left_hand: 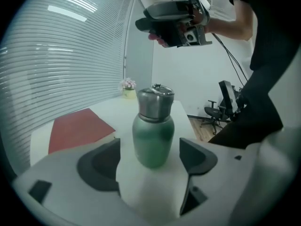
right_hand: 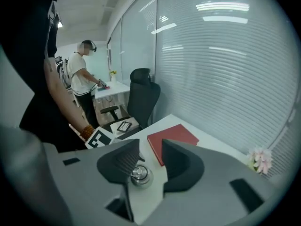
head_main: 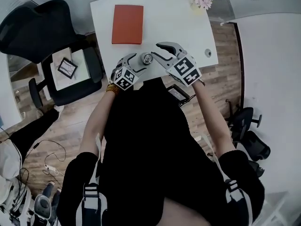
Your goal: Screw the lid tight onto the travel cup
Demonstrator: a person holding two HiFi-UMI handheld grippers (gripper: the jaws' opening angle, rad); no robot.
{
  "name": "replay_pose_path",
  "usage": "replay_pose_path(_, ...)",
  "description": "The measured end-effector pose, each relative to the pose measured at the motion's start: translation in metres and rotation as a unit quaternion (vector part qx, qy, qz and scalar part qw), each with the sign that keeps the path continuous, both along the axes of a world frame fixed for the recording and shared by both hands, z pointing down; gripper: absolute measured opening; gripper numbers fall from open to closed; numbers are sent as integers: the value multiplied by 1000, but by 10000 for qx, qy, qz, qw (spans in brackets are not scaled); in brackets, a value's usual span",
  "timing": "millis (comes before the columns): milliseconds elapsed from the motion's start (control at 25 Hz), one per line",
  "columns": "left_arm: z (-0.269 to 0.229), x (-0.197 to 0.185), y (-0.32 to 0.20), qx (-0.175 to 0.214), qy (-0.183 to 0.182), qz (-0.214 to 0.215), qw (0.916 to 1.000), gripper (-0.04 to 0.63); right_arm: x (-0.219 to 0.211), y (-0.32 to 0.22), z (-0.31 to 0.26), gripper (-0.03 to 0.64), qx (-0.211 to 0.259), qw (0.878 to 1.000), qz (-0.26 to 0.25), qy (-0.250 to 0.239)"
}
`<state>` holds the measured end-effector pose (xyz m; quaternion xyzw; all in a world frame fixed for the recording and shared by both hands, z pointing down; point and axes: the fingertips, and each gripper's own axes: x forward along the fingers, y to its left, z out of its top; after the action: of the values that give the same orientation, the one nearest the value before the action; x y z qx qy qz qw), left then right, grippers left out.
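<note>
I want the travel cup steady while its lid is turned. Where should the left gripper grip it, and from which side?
Probably the green body, below the steel lid, approached from the person's side, where the open left gripper faces it. The cup stands upright, so this leaves the lid free above.

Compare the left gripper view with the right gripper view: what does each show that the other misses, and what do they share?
Only the left gripper view: the travel cup with its green body seen from the side, standing untouched between the open jaws of the left gripper, with the right gripper above it. Only the right gripper view: the top of the lid from above under the right gripper's parted jaws, the left gripper's marker cube, a high-backed black chair and a person standing behind. Both: the lid, the red book, the flowers and the white table.
</note>
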<state>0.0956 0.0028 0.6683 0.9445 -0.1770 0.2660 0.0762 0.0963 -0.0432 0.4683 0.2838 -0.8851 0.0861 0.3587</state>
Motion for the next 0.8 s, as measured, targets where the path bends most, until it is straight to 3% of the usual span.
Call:
replay_pose_path(200, 14, 13, -2, -93, -98, 180, 9997, 385, -21, 15, 53, 244, -873, 9889, -961, 720)
replay_pose_path(400, 29, 19, 2, -122, -338, 378, 9986, 385, -31, 31, 97, 310, -1398, 9734, -1246, 1323)
replay_pose_path(520, 34, 19, -1, -189, -332, 284, 9989, 377, -29, 30, 111, 321, -1575, 9703, -1001, 1541)
replay_pose_path(640, 35, 17, -1, -74, -430, 260, 9987, 316, -24, 25, 117, 331, -1623, 9728, -503, 1577)
replay_pose_path(800, 38, 16, -2, -44, -442, 294, 9986, 314, -19, 25, 125, 331, -1690, 9744, -18, 1483)
